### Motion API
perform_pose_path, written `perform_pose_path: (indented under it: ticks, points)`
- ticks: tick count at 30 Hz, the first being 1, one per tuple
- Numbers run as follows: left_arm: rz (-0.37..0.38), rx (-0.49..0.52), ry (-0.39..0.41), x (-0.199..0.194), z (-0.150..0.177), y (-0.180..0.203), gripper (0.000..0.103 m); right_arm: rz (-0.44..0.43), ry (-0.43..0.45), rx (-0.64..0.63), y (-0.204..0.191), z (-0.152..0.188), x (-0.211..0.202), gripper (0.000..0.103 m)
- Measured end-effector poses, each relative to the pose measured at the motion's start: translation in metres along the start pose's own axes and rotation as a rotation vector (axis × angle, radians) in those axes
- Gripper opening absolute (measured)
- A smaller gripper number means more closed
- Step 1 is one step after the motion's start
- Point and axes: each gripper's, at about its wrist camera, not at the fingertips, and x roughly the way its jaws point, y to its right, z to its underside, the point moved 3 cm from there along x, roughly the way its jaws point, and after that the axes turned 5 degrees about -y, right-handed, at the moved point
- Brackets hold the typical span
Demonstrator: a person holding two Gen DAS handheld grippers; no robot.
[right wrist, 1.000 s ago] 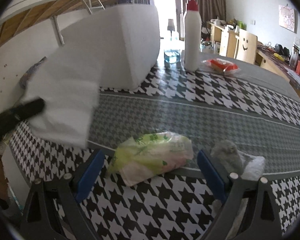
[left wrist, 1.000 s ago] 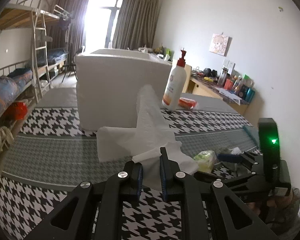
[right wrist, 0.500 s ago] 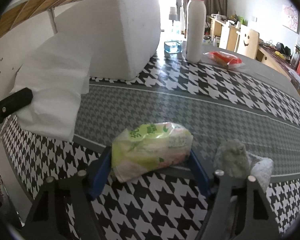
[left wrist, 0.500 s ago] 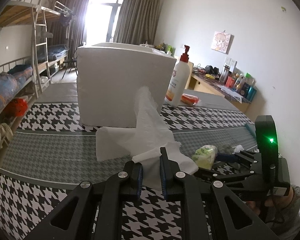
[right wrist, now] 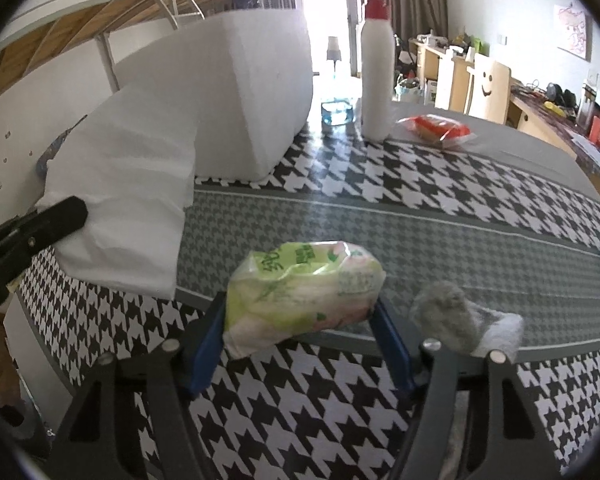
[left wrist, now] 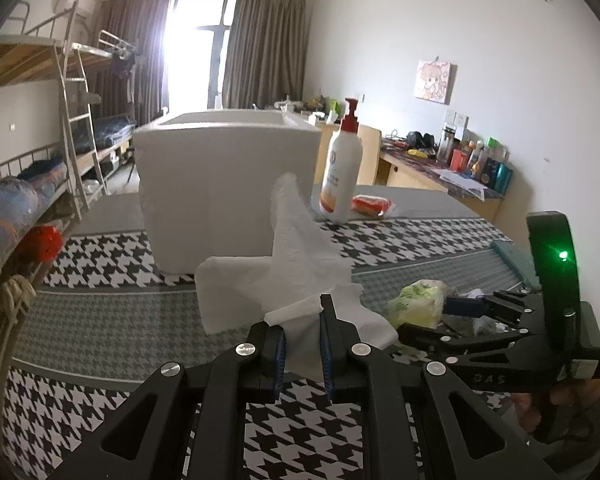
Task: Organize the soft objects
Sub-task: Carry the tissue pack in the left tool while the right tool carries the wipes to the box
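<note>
My left gripper (left wrist: 302,320) is shut on a white paper tissue (left wrist: 296,256), which stands up crumpled above the pads and hangs over the houndstooth tablecloth (left wrist: 100,320). The same tissue (right wrist: 132,184) fills the left of the right wrist view, with one left finger (right wrist: 60,216) in front of it. My right gripper (right wrist: 300,322) is closing on a green tissue pack (right wrist: 300,284); both blue pads touch its ends. The left wrist view shows that pack (left wrist: 418,300) in the right gripper (left wrist: 430,318), low on the right.
A big white foam box (left wrist: 228,184) stands mid-table behind the tissue. Right of it are a pump bottle (left wrist: 340,176) and a red packet (left wrist: 370,205). A grey and white sock (right wrist: 448,316) lies right of the pack. A bunk bed (left wrist: 60,128) stands left.
The right jaws have closed from wide apart until their pads meet the ends of the green pack. The left gripper keeps its hold on the tissue.
</note>
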Motion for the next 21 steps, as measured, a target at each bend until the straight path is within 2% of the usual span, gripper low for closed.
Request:
perform_pose_path:
  ticks: [21]
  points:
    - [0.006, 0.041, 0.073, -0.023, -0.017, 0.009, 0.016, 0.028, 0.170, -0.052, -0.006, -0.014, -0.059, 0.073]
